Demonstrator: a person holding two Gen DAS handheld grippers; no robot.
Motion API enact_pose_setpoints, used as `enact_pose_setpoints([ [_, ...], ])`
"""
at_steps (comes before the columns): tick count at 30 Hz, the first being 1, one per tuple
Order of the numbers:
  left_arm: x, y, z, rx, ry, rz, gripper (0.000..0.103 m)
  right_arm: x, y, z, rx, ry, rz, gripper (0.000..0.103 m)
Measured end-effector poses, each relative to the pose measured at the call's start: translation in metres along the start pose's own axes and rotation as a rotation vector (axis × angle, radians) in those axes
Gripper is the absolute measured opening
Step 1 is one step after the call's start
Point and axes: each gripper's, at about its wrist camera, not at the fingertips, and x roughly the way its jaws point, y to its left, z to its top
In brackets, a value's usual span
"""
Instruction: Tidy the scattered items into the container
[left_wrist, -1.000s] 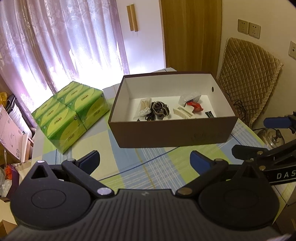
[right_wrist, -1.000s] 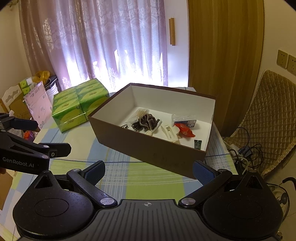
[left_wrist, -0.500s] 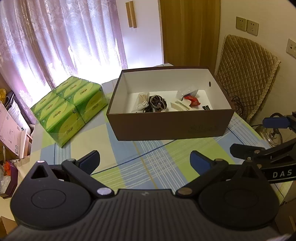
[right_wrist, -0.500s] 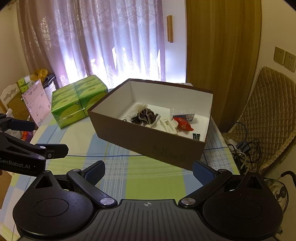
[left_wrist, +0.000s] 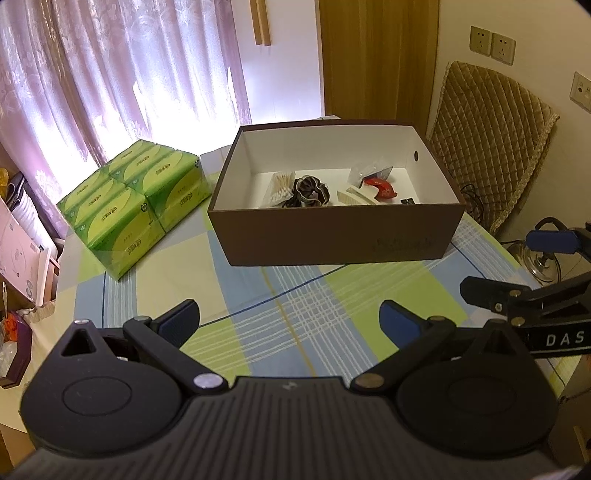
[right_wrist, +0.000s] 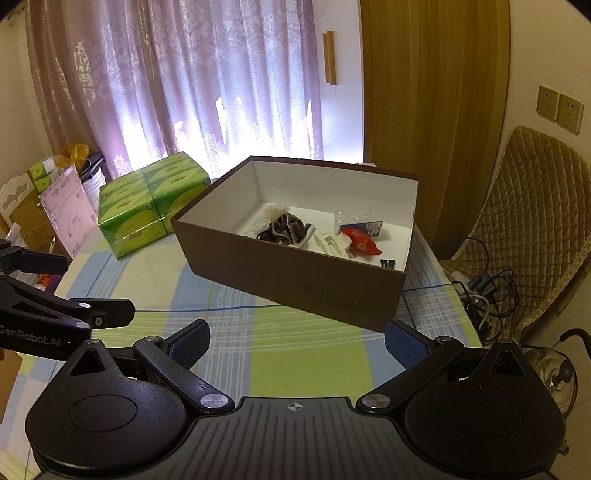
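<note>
Left tool: held level above the desk, fingers spread wide, nothing between the blue pads. Right tool: same attitude, fingers wide apart, empty, pointed forward over the checked cloth. Both held side by side; right tool visible at the right edge of the left wrist view, left tool at the left edge of the right wrist view.

Brown box: ahead of both tools, resting on the desk, lid off, well apart from the fingertips. Nearest corner just beyond the right tool's right pad in the right wrist view.

Contents, all on the box floor: cotton swabs toward the left, dark hair tie beside them, white comb-like piece at centre, red packet to its right, clear packet behind that, small dark item against the near wall.

Green tissue packs: ahead and left of the left tool, beside the box, not touching it.

Quilted chair: ahead and right, beyond the desk.
</note>
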Motion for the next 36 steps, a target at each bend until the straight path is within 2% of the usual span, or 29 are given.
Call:
enact_pose_setpoints([
  [36,0.013,-0.009,-0.011,-0.004,0.048,0.0,0.102,0.004,0.006,-0.017,-0.024,0.038,-0.002,0.103],
])
